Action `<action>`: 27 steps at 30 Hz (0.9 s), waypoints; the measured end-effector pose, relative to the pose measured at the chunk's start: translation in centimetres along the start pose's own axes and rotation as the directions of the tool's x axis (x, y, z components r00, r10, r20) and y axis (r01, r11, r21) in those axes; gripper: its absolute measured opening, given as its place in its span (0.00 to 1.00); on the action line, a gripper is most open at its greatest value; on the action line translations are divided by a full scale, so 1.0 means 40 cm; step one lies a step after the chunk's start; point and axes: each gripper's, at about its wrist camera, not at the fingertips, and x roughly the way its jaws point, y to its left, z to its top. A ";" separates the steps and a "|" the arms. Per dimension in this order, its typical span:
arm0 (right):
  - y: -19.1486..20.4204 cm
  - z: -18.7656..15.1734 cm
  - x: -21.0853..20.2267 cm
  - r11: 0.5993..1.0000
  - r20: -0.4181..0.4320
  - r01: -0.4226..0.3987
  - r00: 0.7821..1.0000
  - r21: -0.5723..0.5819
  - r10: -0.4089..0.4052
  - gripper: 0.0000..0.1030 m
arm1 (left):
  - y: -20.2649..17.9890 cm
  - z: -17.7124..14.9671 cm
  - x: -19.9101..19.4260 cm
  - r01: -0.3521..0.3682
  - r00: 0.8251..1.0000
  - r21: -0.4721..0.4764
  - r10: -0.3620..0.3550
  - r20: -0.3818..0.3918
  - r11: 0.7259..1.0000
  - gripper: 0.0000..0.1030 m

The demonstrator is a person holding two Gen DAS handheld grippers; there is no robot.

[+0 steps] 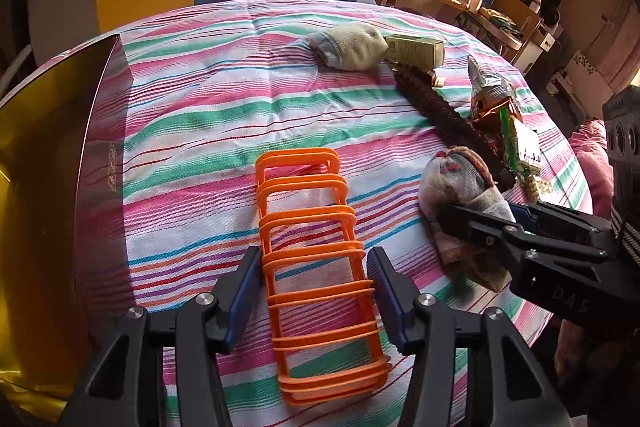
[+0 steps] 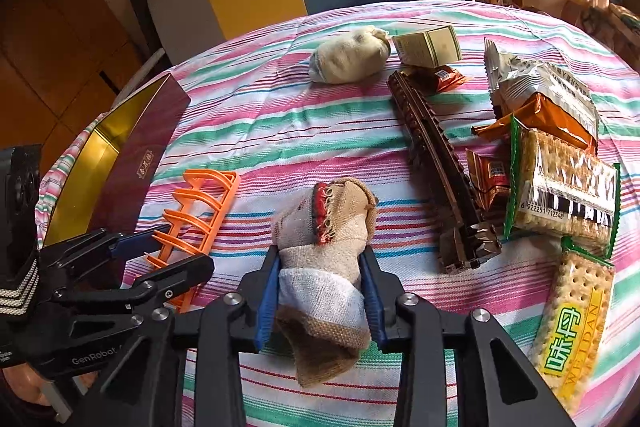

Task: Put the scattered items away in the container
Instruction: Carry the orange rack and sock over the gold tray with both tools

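Note:
An orange plastic rack [image 1: 316, 259] lies on the striped cloth between the fingers of my left gripper [image 1: 315, 267], which stand either side of it with gaps, open. It also shows in the right wrist view [image 2: 192, 215]. My right gripper [image 2: 320, 283] is shut on a rolled beige sock [image 2: 324, 255]; the sock also shows in the left wrist view [image 1: 452, 183] with the right gripper [image 1: 476, 223]. The maroon and gold box [image 1: 48, 195] stands open at the left, also seen in the right wrist view [image 2: 116, 163].
A second pale sock [image 2: 348, 57], a small green carton [image 2: 428, 47], a long brown toy track [image 2: 436, 163], foil snack packets [image 2: 540, 95] and cracker packs [image 2: 564, 195] lie at the right of the table. A chair stands behind the table.

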 end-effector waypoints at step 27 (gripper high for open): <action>0.365 0.085 -0.076 0.971 0.098 -0.171 0.977 -0.168 0.189 0.29 | 0.306 -0.051 -0.318 -0.056 0.963 -0.278 0.126 0.240 0.959 0.53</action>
